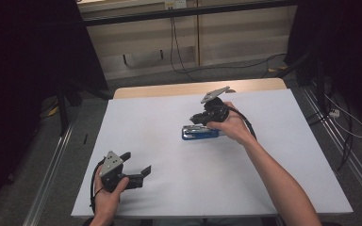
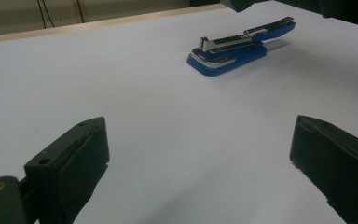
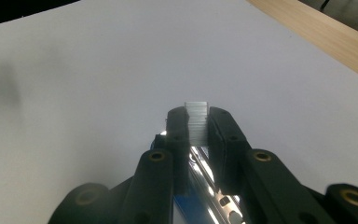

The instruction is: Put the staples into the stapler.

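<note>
A blue stapler (image 1: 199, 133) with a chrome top lies at the middle of the white table (image 1: 169, 188), its lid raised off the base (image 2: 240, 46). My right gripper (image 1: 203, 116) hovers just above it, pointing left and down. In the right gripper view the jaws (image 3: 196, 127) are shut on a short silvery strip of staples (image 3: 196, 108), with the stapler's shiny metal channel (image 3: 205, 184) right beneath them. My left gripper (image 1: 137, 161) rests near the table's front left corner, open and holding nothing (image 2: 198, 144), and faces the stapler from a distance.
A wooden strip (image 1: 193, 88) runs along the table's far edge. Beyond it are the floor, cables (image 1: 176, 52) and a pale wall panel. Dark curtains stand on both sides, and metal rails (image 1: 52, 174) flank the table.
</note>
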